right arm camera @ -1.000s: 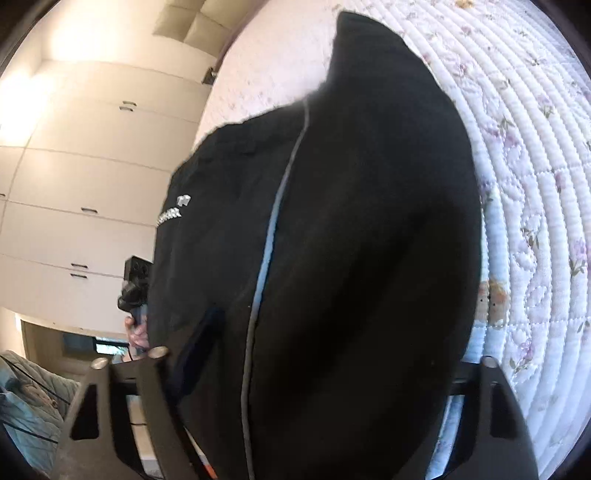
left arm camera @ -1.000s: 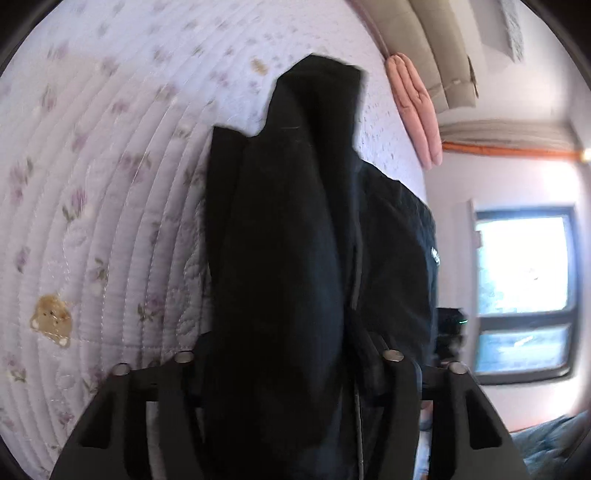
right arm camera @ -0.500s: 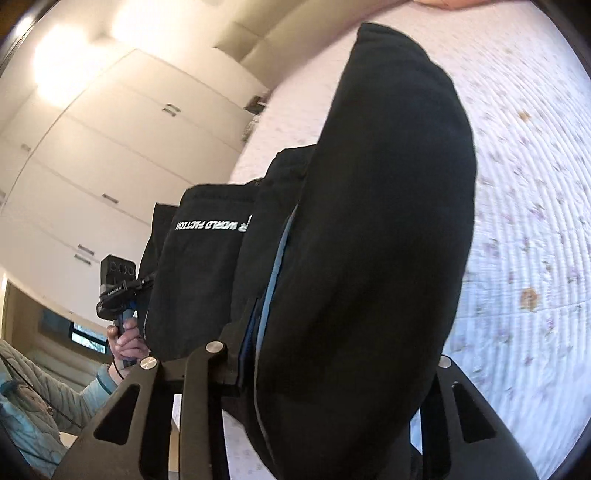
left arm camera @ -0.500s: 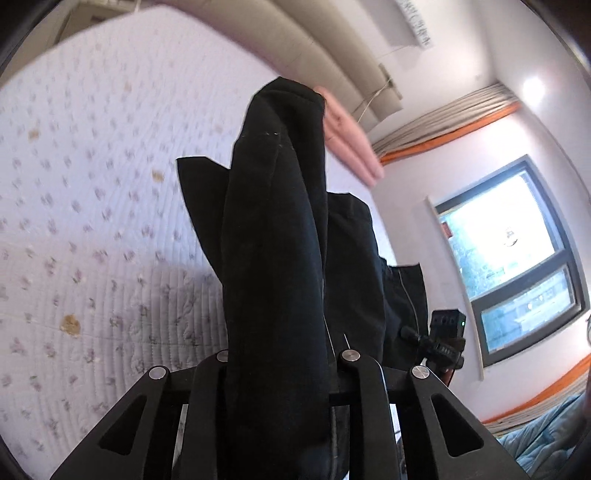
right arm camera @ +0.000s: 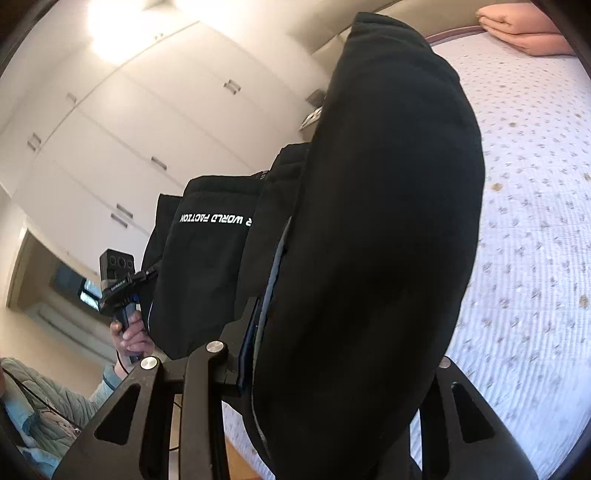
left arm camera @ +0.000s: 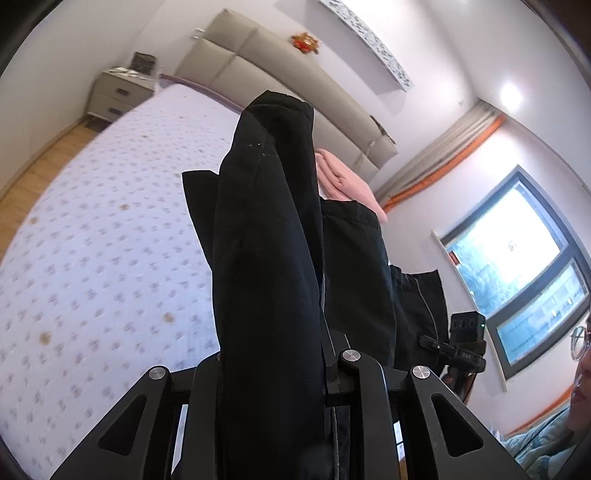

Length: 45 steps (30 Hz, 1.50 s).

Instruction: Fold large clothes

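A large black garment (left arm camera: 266,258) with white lettering (right arm camera: 216,218) hangs in the air between both grippers, above the bed. My left gripper (left arm camera: 273,362) is shut on one bunched edge of it; the fabric fills the gap between the fingers. My right gripper (right arm camera: 325,354) is shut on the other edge (right arm camera: 369,240), and thick folds hide its fingertips. The right gripper also shows in the left wrist view (left arm camera: 463,347), and the left gripper shows in the right wrist view (right arm camera: 118,280), held in a hand.
A bed with a floral quilt (left arm camera: 92,258) lies below and ahead. Folded pink bedding (right arm camera: 524,33) lies near the padded headboard (left arm camera: 280,70). A nightstand (left arm camera: 118,92) stands by wooden floor. White wardrobes (right arm camera: 110,129) are on one side, a window (left arm camera: 517,280) on the other.
Both grippers have lifted and tilted up with the garment, away from the quilt. The views now take in the headboard, the walls and the wardrobes instead of the quilt close up.
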Each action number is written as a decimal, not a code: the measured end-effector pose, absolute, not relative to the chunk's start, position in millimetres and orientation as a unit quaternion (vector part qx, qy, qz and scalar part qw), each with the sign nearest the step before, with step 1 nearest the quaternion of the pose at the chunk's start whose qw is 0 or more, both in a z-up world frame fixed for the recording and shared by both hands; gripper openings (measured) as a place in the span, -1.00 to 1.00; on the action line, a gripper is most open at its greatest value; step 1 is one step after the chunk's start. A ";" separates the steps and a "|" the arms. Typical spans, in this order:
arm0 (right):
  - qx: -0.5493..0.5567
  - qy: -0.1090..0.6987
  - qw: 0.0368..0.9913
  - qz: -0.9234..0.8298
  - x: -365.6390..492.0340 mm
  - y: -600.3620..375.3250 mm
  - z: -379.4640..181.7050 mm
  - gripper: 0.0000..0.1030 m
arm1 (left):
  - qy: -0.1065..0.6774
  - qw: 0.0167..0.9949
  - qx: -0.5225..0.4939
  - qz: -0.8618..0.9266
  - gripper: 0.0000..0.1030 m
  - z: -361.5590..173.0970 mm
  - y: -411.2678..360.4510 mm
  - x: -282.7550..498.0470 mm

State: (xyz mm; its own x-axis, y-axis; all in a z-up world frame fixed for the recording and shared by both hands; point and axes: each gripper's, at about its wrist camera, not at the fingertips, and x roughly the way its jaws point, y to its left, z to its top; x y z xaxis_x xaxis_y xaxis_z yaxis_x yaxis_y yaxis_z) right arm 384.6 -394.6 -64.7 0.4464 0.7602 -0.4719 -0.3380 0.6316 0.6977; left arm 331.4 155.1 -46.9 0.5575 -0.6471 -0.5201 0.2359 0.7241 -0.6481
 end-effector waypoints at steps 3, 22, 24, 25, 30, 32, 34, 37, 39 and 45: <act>0.260 0.419 0.798 0.346 388.3 -386.4 -75.1 -0.20 | 0.397 0.844 -0.269 -0.240 -0.55 -62.3 171.8 309.8; 0.274 0.520 0.782 0.210 365.1 -390.4 -158.4 0.10 | 0.460 0.766 -0.424 -0.150 -0.03 -277.0 269.3 252.8; 0.322 0.542 0.756 0.177 361.6 -406.2 -179.7 0.25 | 0.458 0.732 -0.483 -0.144 0.08 -293.1 286.5 252.3; 0.347 0.543 0.746 0.166 359.2 -414.8 -186.2 0.26 | 0.452 0.732 -0.491 -0.138 0.08 -290.2 294.0 250.0; 0.335 0.530 0.774 0.086 324.1 -440.5 -160.6 0.41 | 0.449 0.792 -0.403 -0.094 0.09 -233.1 312.1 231.5; 0.296 0.512 0.804 0.065 309.7 -439.2 -133.8 0.41 | 0.449 0.825 -0.335 -0.073 0.09 -205.5 308.0 223.4; 0.243 0.468 0.849 0.049 287.3 -415.7 -95.2 0.41 | 0.444 0.853 -0.268 -0.062 0.09 -175.9 292.3 211.9; 0.200 0.434 0.876 0.060 268.1 -394.7 -63.4 0.41 | 0.415 0.878 -0.232 -0.064 0.10 -150.6 259.8 187.6; 0.161 0.432 0.885 0.061 250.0 -369.4 -54.7 0.41 | 0.407 0.888 -0.204 -0.057 0.10 -144.6 228.8 172.2; 0.043 0.478 0.874 0.079 225.6 -288.9 -70.6 0.41 | 0.439 0.890 -0.118 -0.047 0.11 -178.9 152.3 160.7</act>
State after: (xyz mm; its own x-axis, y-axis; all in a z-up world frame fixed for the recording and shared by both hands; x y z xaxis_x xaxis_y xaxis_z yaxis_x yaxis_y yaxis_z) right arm 225.6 -288.9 -70.6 0.5314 0.1785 -0.8281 -0.0961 0.9839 0.1504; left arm 160.7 152.3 -178.9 0.6106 -0.1865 -0.7696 -0.0202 0.9679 -0.2506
